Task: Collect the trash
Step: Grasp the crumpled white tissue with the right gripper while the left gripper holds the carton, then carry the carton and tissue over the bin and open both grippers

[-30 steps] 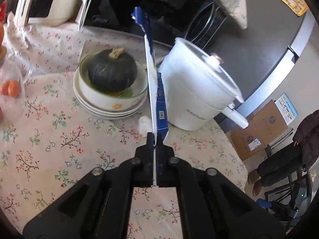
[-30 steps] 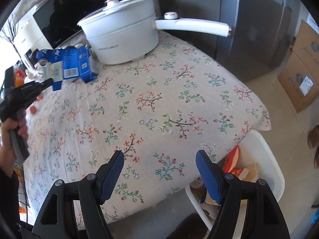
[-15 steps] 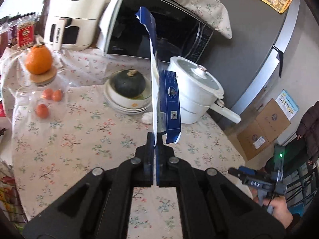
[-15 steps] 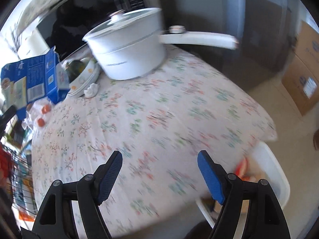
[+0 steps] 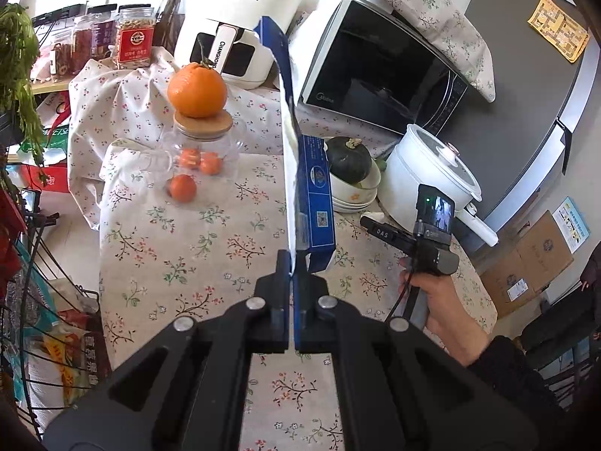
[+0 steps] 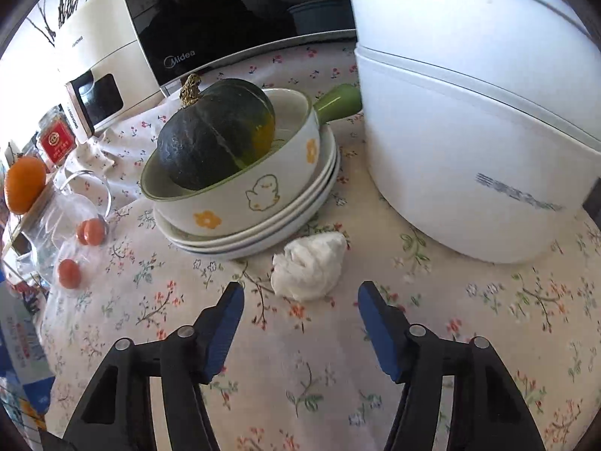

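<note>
One flattened blue cardboard carton [image 5: 313,203] is clamped in the left gripper [image 5: 292,263], not yet binned. The right gripper [image 6: 300,300], jaws wide, faces a crumpled white tissue wad [image 6: 310,265] left on the table.

A tabletop [image 6: 300,376] carries a crumpled tissue [image 6: 310,265] lying near the front, between and just ahead of the spread fingers of the right tool [image 6: 300,297]. Directly behind the tissue sits a stack of plates [image 6: 263,236] with a bowl [image 6: 240,195] on top, and a squash [image 6: 214,135] rests in the bowl. A large pot [image 6: 477,143] stands to the right of the stack. A microwave [image 6: 225,18] stands behind them. To the left, a glass jar [image 6: 56,221] holds small fruits, with an orange [image 6: 24,184] on its lid. The left tool [image 5: 292,263] holds a flattened carton [image 5: 311,195] upright above the tabletop, left of the bowl in its view.
</note>
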`<state>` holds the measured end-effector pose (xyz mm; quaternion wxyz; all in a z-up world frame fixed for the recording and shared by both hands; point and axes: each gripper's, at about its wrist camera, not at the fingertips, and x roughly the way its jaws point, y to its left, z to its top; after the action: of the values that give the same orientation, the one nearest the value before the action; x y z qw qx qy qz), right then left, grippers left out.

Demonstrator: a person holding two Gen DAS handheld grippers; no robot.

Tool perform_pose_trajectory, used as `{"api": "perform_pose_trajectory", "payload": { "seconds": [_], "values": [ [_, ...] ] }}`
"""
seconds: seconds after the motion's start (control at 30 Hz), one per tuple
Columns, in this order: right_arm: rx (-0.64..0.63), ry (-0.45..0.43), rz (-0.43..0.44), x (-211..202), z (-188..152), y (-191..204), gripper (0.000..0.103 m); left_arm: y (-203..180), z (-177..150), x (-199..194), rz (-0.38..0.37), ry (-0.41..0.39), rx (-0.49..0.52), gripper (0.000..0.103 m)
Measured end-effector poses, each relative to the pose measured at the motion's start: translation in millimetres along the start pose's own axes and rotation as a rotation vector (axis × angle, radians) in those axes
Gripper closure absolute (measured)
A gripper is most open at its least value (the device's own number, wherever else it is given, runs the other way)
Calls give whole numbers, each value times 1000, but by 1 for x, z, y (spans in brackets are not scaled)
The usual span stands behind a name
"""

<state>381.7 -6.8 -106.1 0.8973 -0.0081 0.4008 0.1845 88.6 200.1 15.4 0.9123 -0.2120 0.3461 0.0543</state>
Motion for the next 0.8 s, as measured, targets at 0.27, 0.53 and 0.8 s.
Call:
{"api": "perform_pose_trajectory", "payload": {
  "seconds": [0.27, 0.53, 0.8],
  "values": [
    [-42, 15, 40, -46, -18, -21, 83, -19, -3, 2, -50, 21, 16, 101],
    [-59, 91, -134, -213, -93, -113, 83, -143, -53, 20, -225, 149, 261, 101],
    [127, 105, -342, -354, -178, -229, 83, -296, -145, 35, -374, 299, 486, 101]
  ]
}}
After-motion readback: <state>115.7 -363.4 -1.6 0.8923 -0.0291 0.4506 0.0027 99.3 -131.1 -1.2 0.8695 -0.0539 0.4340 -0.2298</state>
